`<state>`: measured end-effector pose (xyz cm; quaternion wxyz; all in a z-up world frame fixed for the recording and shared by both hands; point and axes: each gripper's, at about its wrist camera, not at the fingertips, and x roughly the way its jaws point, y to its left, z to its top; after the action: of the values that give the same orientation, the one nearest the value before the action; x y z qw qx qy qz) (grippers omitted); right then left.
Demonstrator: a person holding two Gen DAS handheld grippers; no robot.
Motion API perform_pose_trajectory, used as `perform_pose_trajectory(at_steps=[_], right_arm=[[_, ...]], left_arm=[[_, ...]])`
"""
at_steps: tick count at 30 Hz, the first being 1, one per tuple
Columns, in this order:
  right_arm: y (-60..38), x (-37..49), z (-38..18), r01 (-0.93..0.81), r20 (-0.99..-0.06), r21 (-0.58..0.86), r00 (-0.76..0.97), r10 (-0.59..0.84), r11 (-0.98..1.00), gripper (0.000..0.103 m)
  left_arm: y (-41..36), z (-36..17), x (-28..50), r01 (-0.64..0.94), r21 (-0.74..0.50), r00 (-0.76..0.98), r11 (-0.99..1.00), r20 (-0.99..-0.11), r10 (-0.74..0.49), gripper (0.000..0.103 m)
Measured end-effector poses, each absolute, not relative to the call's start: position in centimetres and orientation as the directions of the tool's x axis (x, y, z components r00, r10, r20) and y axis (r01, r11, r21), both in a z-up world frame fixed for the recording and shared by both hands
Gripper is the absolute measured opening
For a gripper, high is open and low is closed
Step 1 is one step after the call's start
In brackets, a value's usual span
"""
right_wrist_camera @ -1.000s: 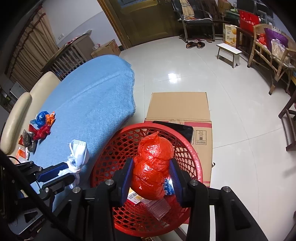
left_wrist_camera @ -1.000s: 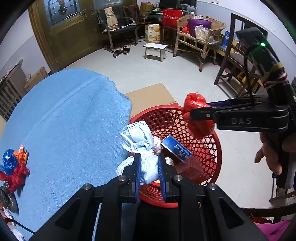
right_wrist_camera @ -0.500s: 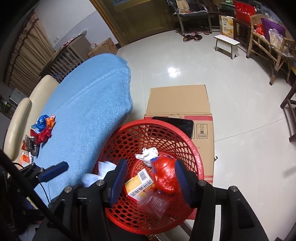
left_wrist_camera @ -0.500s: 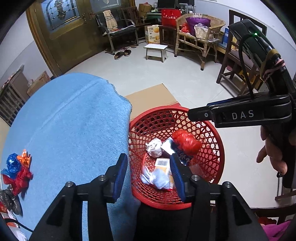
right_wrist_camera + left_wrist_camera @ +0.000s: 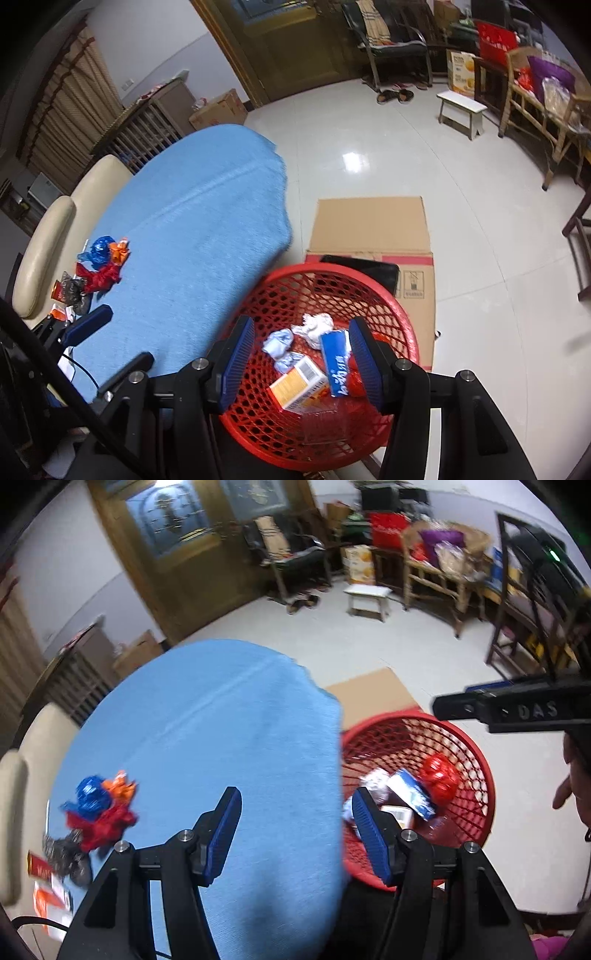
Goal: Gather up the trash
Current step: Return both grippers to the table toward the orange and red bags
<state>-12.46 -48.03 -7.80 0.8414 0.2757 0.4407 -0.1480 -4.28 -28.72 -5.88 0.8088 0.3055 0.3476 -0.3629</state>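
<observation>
left tool (image 5: pixel 295 834) open, empty, over blue bench (image 5: pixel 207 738) | right tool (image 5: pixel 301 360) open, empty, above red basket (image 5: pixel 402 325) | step: fetching more trash | next: reach crumpled wrappers (image 5: pixel 98 812) at far left; grip one

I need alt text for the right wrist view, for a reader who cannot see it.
The open right gripper hangs over a red basket holding crumpled paper, boxes and other trash. To its left, a blue cloth carries bright wrappers; flat cardboard lies behind the basket.
</observation>
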Motion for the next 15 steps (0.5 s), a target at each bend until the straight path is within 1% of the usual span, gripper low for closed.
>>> perform_pose_trajectory(at_steps=[6, 10, 15], right_arm=[[-45.1, -10.4, -5.6, 0.420, -0.792, 0.336, 0.610, 0.012, 0.843, 0.057], [-42.2, -8.3, -4.4, 0.355, -0.777, 0.337, 0.628, 0.045, 0.872, 0.057], [-37.8, -5.9, -3.2, 0.267, -0.746, 0.339, 0.660, 0.085, 0.902, 0.057]], left_arm=[[-22.5, -3.7, -0.5, 0.677, 0.196, 0.563, 0.709, -0.758, -0.328, 0.063], [-17.3, -3.0, 1.7, 0.572, 0.206, 0.621, 0.794, -0.741, -0.255, 0.064], [-10.6, -3.6, 3.5, 0.420, 0.223, 0.665, 0.879, -0.735, -0.131, 0.064]])
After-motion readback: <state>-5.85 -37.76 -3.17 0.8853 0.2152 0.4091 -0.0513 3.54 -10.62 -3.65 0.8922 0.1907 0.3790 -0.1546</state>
